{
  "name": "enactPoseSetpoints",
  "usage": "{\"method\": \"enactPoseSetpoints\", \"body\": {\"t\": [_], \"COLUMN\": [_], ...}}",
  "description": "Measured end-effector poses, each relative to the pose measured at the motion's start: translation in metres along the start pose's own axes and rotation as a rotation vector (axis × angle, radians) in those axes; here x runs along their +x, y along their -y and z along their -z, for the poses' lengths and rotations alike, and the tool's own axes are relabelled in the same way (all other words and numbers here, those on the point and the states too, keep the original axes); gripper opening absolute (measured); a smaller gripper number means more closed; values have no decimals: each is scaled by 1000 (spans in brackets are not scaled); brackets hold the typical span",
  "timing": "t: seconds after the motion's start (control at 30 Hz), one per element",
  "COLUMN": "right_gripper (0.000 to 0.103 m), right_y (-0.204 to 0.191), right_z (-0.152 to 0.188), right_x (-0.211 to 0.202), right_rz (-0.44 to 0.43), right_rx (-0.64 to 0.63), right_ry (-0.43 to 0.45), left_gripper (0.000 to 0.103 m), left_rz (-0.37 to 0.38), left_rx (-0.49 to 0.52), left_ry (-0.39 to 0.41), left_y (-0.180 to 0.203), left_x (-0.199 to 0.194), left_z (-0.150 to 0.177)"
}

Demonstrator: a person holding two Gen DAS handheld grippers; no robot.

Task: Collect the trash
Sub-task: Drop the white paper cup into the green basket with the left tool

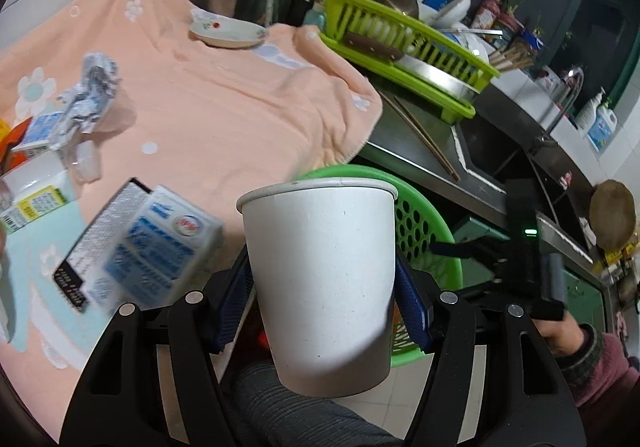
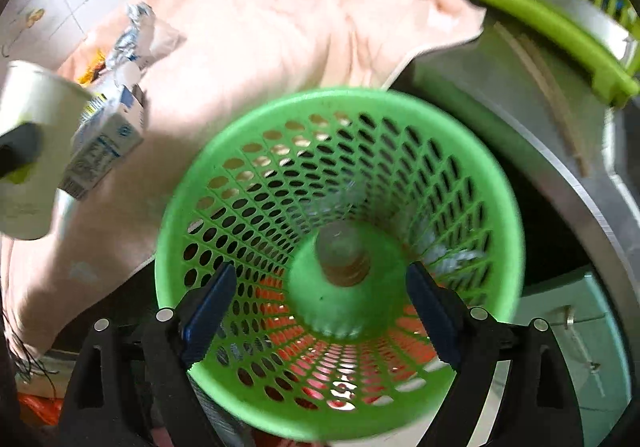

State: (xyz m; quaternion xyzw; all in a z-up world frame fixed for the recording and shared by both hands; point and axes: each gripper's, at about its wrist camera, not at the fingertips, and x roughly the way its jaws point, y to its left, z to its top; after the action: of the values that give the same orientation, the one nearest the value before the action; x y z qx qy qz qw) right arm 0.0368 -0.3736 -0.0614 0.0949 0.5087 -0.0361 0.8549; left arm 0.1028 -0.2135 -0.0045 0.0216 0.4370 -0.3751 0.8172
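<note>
The left tool (image 1: 324, 279) is closed on a white paper cup (image 1: 320, 279), its blue pads pressed against the cup's two sides. The cup stands upright in the grip, held in the air off the edge of the tabletop (image 1: 412, 143); its inside cannot be seen from either view. Directly behind it rises the rim of the green perforated basket (image 1: 424, 231).

The right tool (image 2: 320, 311) hangs over that basket (image 2: 208, 183) with its jaws spread wide and nothing between them, looking straight down into it. At the bottom of the basket lies a clear, round item (image 2: 340, 259), too blurred to name; pale scraps cling to the right inner wall.

On the peach towel (image 1: 224, 95) covering the tabletop lie a blue-and-white carton (image 1: 156, 247) near the edge, a crumpled silvery wrapper (image 1: 88, 91) farther back, and more small boxes (image 1: 32, 203) at the left. A shallow plate (image 1: 228, 33) sits at the far end of the towel. Beside the towel, a lime-green dish rack (image 1: 404, 47) holds bowls and plates.
</note>
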Motion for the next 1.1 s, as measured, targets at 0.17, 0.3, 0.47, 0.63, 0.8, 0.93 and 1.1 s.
{"method": "enactPoseSetpoints", "body": {"t": [0.17, 0.3, 0.47, 0.63, 0.8, 0.93, 1.1], "right_gripper": [84, 86, 87, 87, 87, 87, 87], "right_y": [6, 8, 19, 33, 34, 28, 18], "right_z": [12, 21, 30, 36, 39, 36, 31], "right_x": [-27, -41, -53, -54, -51, -50, -52], "right_rz": [41, 96, 110, 106, 95, 85, 76], "right_rx": [-18, -33, -9, 26, 37, 33, 18], "right_ry": [68, 119, 153, 156, 153, 155, 167], "left_gripper": [65, 65, 66, 68, 71, 73, 78], "left_rz": [12, 6, -3, -6, -2, 0, -13], "left_rx": [23, 52, 60, 65, 62, 81, 101], "left_ry": [-42, -81, -148, -178, -197, -188, -170], "left_y": [19, 33, 43, 48, 47, 48, 44], "left_x": [26, 49, 78, 91, 95, 89, 79], "left_z": [2, 7, 15, 22, 27, 29, 29]}}
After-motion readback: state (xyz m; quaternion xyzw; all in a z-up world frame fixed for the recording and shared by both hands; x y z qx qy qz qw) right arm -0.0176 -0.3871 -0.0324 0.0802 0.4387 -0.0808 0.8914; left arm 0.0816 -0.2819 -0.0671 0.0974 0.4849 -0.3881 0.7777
